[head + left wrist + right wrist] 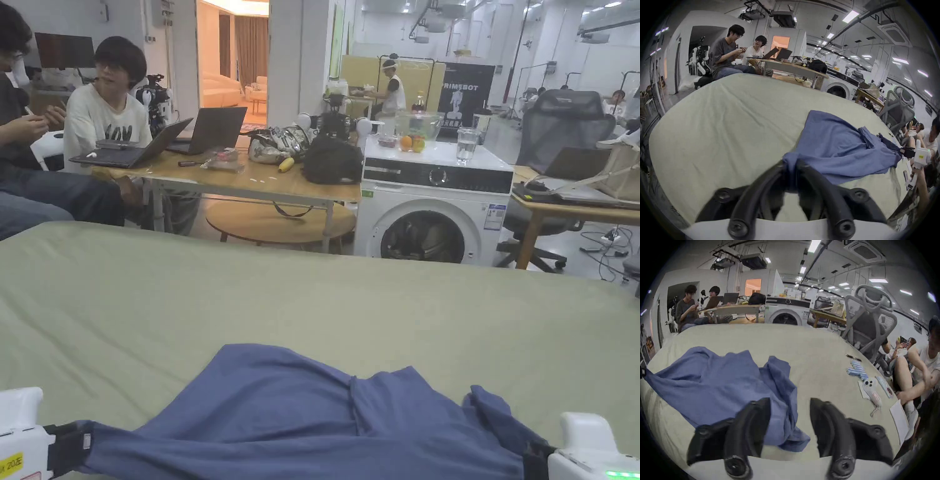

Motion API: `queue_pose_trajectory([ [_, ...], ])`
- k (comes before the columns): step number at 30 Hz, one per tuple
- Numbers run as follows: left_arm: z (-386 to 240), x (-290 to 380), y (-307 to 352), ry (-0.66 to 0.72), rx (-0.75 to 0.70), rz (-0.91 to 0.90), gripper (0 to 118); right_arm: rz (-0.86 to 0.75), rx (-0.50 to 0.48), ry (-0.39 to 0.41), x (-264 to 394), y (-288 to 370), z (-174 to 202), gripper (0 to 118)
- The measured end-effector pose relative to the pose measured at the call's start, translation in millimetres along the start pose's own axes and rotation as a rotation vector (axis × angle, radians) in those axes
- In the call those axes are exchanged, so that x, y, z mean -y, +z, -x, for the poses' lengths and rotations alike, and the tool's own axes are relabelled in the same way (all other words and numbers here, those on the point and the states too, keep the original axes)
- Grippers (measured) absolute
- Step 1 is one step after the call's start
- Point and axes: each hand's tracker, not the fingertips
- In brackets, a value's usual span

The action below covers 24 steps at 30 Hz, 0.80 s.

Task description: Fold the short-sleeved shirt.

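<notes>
While the pale green bed sheet [312,294] offers a broad flat surface, the blue short-sleeved shirt [300,419] lies bunched at its near edge, stretched between the tools. The left gripper [790,164] pinches a gathered corner of cloth. The right gripper [790,404] stands spread, with fabric against one jaw only, though the head view suggests cloth at its tip. To do this well, I judge the right should first close on the hem, then both pull evenly to flatten creases.
</notes>
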Motion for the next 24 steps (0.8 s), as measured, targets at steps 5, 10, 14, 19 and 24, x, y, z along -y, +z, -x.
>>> queue_pose_trajectory([
  [5, -20.4, 3.2, 12.8, -0.021, 0.006, -0.076, 42, -0.126, -0.038, -0.020, -9.7, 27.0, 20.7, 57],
  [10, -45.2, 12.6, 19.3, -0.063, 0.012, -0.185, 40, -0.207, -0.091, -0.061, -6.5, 42.1, 49.3, 22],
  [14, -57.7, 22.8, 11.3, -0.110, 0.002, -0.221, 0, -0.244, -0.105, -0.054, -1.3, 47.0, 73.0, 0],
  [19, -67.2, 27.2, 3.8, -0.130, -0.025, -0.167, 0, -0.248, -0.147, -0.049, 0.9, 49.8, 94.2, 0],
  [24, -49.8, 19.6, 5.8, -0.108, -0.083, -0.125, 0, -0.242, -0.171, -0.028, -0.8, 47.3, 108.1, 0],
])
